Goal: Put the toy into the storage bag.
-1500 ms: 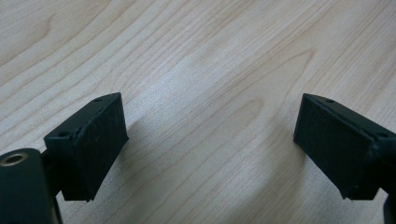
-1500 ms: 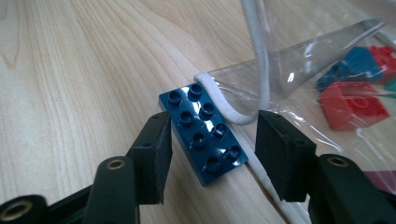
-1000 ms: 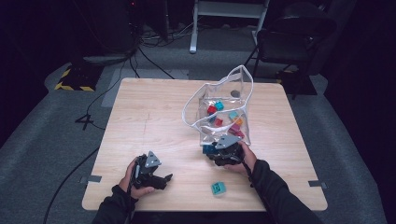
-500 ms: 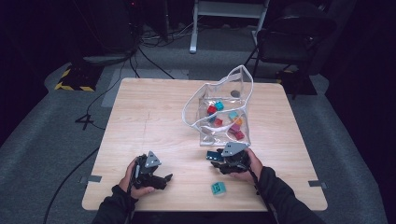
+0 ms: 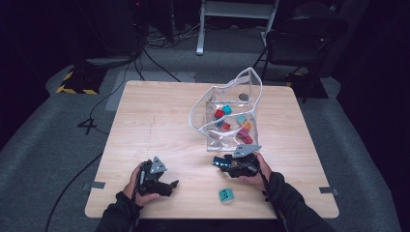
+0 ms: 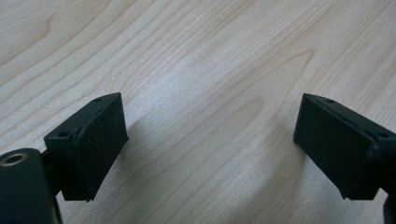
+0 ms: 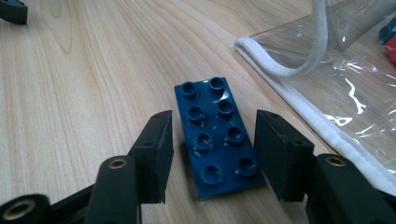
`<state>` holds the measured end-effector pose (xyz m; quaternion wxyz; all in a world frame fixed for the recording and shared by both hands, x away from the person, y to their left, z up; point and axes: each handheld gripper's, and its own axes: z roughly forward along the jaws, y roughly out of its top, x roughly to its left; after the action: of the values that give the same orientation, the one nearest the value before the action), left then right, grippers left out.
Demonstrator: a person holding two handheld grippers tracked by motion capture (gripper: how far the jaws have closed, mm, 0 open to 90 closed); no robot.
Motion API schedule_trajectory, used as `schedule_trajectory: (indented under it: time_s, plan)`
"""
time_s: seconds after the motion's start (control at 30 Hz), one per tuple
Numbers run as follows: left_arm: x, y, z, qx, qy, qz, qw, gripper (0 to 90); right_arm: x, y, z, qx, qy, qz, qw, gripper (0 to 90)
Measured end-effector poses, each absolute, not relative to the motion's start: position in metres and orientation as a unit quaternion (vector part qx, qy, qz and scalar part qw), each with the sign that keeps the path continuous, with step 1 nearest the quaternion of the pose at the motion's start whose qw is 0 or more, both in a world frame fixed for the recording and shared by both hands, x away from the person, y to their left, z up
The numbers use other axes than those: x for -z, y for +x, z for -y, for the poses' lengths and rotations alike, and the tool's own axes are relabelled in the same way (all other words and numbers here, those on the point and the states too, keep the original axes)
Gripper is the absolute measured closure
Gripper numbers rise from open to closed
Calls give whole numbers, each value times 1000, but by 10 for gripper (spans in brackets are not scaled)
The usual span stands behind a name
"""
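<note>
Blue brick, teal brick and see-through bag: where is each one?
blue brick (image 7: 215,135), right gripper view, on its studded top.
teal brick (image 5: 225,194), high view, on its top face.
see-through bag (image 5: 227,84), high view, on its white rim.

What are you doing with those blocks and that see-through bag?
A person holds a gripper in each hand at a wooden table. The right gripper has just been closing its jaws around a dark blue brick lying flat beside the clear bag of coloured blocks; they aren't pressing it yet. The left gripper rests open over bare wood. A teal block sits nearby.
</note>
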<state>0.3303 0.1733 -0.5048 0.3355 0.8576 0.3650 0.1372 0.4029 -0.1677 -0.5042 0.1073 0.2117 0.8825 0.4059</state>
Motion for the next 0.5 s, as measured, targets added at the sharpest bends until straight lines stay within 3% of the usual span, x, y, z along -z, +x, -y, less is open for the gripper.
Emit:
schedule_trajectory:
  time_s: [0.13,0.5]
  plan:
    - [505,330,-173,-137,858,-365,335,98,504,400,167,-408,202,-885,103,588]
    - [505,330,-173,-137,858,-365,335,98,501,398,168,-400,206,-885,119,598]
